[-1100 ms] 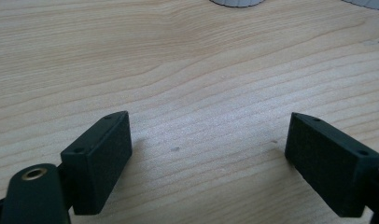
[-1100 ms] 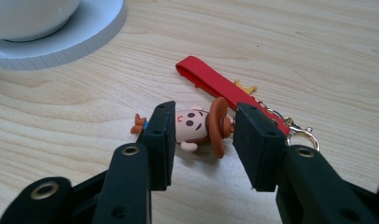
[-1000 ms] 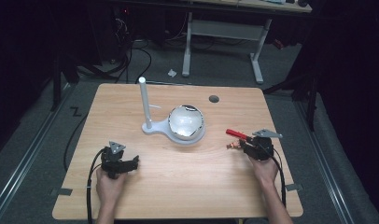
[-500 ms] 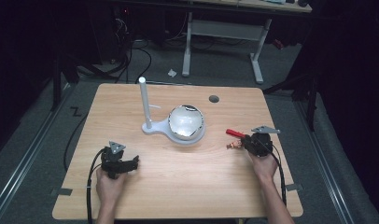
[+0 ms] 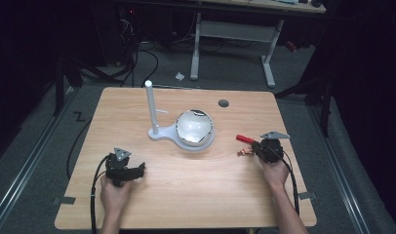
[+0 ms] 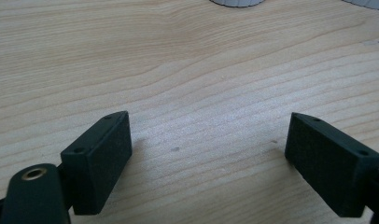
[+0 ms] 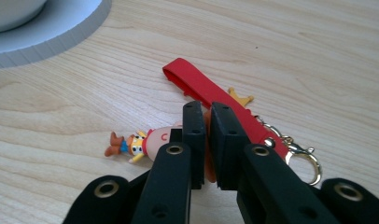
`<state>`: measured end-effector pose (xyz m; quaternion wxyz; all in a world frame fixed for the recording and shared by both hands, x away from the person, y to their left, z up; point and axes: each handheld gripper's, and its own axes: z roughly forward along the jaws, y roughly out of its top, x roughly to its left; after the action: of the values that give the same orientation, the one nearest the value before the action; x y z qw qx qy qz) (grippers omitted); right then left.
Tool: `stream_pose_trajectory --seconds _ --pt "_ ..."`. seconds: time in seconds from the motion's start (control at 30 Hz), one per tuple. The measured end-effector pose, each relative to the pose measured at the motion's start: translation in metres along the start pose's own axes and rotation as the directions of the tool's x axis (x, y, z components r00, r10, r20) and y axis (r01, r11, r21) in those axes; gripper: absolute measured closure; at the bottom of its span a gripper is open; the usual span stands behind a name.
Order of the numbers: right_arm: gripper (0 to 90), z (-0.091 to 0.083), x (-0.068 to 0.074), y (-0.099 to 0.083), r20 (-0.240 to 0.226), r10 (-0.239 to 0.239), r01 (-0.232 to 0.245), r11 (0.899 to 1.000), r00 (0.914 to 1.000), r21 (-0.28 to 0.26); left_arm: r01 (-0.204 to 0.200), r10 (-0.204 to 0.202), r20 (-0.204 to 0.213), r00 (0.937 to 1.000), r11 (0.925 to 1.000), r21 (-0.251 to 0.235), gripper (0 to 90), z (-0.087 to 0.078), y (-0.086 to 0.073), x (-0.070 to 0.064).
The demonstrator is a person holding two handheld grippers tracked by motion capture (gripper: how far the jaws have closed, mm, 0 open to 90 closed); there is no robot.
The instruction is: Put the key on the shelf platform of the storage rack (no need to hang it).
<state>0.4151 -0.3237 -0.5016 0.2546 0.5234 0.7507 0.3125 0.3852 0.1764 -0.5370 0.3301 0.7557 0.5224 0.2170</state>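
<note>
The keychain (image 7: 197, 121) lay on the tabletop (image 5: 196, 195) at its right side, pinched between the right gripper's (image 7: 207, 140) narrow fingers, its red strap running away beyond them. The left gripper (image 6: 215, 154) sat well apart, fingers wide and empty.

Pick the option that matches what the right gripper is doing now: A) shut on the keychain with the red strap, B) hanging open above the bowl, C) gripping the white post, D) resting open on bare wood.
A: in the right gripper view the right gripper has its jaws closed on the keychain, red strap trailing behind them.
</note>
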Motion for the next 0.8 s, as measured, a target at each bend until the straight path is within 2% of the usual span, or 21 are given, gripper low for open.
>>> stream_pose_trajectory --seconds 0.23,0.43,0.8 --pt "86.4 -0.009 0.000 0.004 -0.007 -0.023 0.023 0.999 0.9997 -0.036 0.000 0.000 -0.002 1.0000 1.0000 -0.001 15.1 0.000 0.000 0.000" --pt "86.5 -0.017 0.000 0.006 -0.002 -0.043 0.042 0.998 0.9991 -0.039 0.000 0.000 -0.002 1.0000 1.0000 -0.001 15.1 0.000 0.000 0.000" --pt "86.6 -0.040 0.003 0.027 -0.011 -0.089 0.087 0.991 0.9960 -0.103 0.000 0.000 -0.001 1.0000 1.0000 -0.001 15.1 0.000 0.000 0.000"
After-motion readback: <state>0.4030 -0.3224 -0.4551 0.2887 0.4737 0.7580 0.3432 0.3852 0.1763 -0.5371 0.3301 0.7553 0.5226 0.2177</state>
